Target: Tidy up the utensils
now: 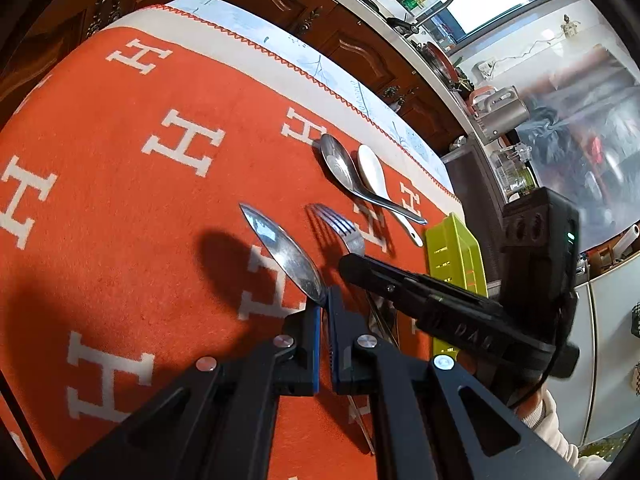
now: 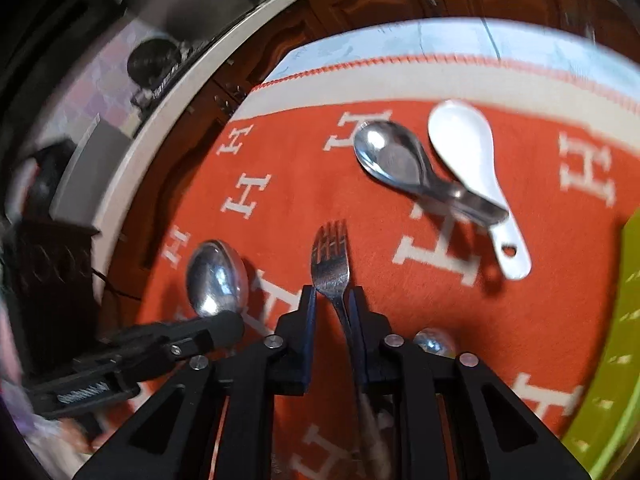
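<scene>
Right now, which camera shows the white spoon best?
The right wrist view: the white spoon lies whole and large, down to its handle hole. The left wrist view shows it smaller and farther off, beside the steel spoon.

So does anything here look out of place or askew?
Only a minor oddity: the short steel spoon lies crossed over the white ceramic spoon's handle on the orange cloth, rather than side by side. Nothing looks spilled or damaged.

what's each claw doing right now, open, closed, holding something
Left claw: closed on the metal spoon, gripping its neck.
Right claw: fork handle sits between its fingers; a gap shows, so not yet clamped.
</scene>
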Demonstrator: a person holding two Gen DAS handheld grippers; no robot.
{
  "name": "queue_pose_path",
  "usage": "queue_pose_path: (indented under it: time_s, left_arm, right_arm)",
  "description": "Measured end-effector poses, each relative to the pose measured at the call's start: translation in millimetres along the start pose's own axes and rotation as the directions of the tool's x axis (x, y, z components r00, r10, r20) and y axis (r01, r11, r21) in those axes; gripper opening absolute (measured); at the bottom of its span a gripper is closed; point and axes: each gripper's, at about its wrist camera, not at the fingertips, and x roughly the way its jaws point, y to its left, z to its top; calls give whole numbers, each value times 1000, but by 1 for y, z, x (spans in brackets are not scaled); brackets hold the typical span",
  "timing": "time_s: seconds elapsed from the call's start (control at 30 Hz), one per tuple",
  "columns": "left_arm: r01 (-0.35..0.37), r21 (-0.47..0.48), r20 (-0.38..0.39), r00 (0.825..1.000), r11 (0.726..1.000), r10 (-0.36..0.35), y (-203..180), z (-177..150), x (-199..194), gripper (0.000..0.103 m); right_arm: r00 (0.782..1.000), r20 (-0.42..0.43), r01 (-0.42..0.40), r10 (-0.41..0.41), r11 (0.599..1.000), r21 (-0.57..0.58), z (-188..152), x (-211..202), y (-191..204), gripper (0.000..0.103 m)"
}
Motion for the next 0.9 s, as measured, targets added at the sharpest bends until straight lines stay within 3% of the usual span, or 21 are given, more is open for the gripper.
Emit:
queue_pose_path:
  time_s: [0.1, 0.37, 0.6, 0.67, 0.73, 0.77, 0.8, 0.9]
  left_arm:
    - [-13, 2, -2, 1000, 1000, 13, -4, 1, 0, 1]
    - [-4, 77, 34, 999, 997, 1, -29, 3, -14, 1]
    - [-72, 115, 22, 997, 991, 70, -40, 2, -15, 3]
    - [-103, 106, 9, 995, 989, 102, -38, 1, -13, 11]
    - [-126, 102, 8, 992, 987, 126, -35, 2, -13, 31]
    - [-131, 100, 7, 991, 986, 131, -32, 2, -13, 46]
    - [-134, 100, 8, 991, 986, 133, -30, 3, -13, 53]
    - [-141, 109, 4, 990, 984, 142, -22, 8, -10, 53]
  right_arm:
    - [999, 33, -6, 6, 1000, -5, 0, -7, 7, 2]
    - [994, 103, -49, 48, 999, 5, -10, -37, 9, 2]
    - [986, 164, -45, 43, 999, 14, -24, -75, 8, 2]
    - [982, 180, -57, 51, 998, 27, -29, -90, 5, 2]
    - [979, 197, -59, 51, 998, 37, -37, -105, 2, 2]
    - [978, 205, -59, 49, 997, 46, -41, -113, -1, 2]
    - [976, 213, -58, 44, 997, 58, -46, -122, -6, 2]
    - [973, 229, -50, 25, 993, 104, -60, -147, -25, 2]
